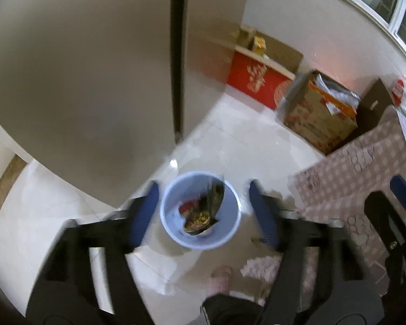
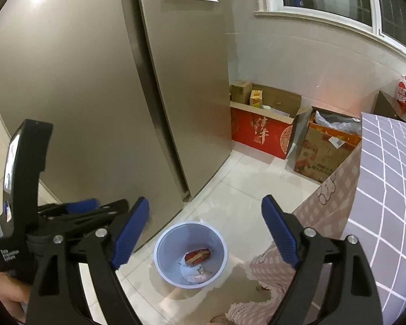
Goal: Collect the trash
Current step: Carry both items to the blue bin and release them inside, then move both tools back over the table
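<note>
A light blue trash bin point(image 1: 200, 211) stands on the white tiled floor beside the fridge. In the left wrist view a dark green and yellow wrapper point(image 1: 205, 211) is in the bin's mouth, over a red wrapper point(image 1: 186, 206). My left gripper point(image 1: 204, 211) is open and empty, high above the bin. In the right wrist view the bin point(image 2: 190, 254) holds a red wrapper point(image 2: 197, 256) and pale scraps. My right gripper point(image 2: 205, 233) is open and empty above it. The left gripper point(image 2: 75, 211) shows at the left there.
A tall beige fridge point(image 2: 108, 94) rises on the left. A table with a checked cloth point(image 2: 387, 189) stands at the right, its pink skirt point(image 1: 346, 178) hanging to the floor. A red carton point(image 2: 262, 132) and a printed carton point(image 2: 324, 149) sit by the far wall. A slippered foot point(image 1: 220, 279) is below.
</note>
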Tool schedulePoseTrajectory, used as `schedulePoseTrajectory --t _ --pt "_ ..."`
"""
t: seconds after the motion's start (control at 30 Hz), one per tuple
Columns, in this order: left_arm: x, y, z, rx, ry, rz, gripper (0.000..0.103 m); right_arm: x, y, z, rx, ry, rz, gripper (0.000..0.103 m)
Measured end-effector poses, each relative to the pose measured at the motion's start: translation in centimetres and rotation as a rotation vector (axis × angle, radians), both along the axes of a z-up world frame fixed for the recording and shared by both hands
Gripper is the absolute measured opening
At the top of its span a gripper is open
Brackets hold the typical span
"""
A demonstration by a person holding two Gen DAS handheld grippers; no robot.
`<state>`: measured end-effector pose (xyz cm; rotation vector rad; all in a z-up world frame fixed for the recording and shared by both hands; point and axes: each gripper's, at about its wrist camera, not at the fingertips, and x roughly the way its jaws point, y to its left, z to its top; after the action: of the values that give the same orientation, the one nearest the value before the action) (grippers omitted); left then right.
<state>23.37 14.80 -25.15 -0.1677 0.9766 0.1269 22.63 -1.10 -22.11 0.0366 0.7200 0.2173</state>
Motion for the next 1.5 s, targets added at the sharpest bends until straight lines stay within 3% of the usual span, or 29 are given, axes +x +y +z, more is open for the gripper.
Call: schedulePoseTrajectory --t 0.3,0.63,1.03,1.5 --pt "-2.0 -0.3 2.2 0.029 -0.021 0.011 0.070 -1.2 -0.1 0.8 0.009 0.013 -0.004 0.084" --pt "-6.4 -2.6 7.2 0.067 -0.132 -0.007 0.070 -5.0 -2.1 4.2 0.028 -0.034 -0.013 0.084" --pt "-11.2 -10.4 11.7 0.098 -0.230 -0.163 0.070 -11.8 -9.4 8.0 0.062 -0.101 -0.129 0.086" --pt "-13.5 -18.9 14.0 0.110 -0.254 -0.306 0.074 -16.3 -18.4 9.0 0.118 -0.117 -0.262 0.086"
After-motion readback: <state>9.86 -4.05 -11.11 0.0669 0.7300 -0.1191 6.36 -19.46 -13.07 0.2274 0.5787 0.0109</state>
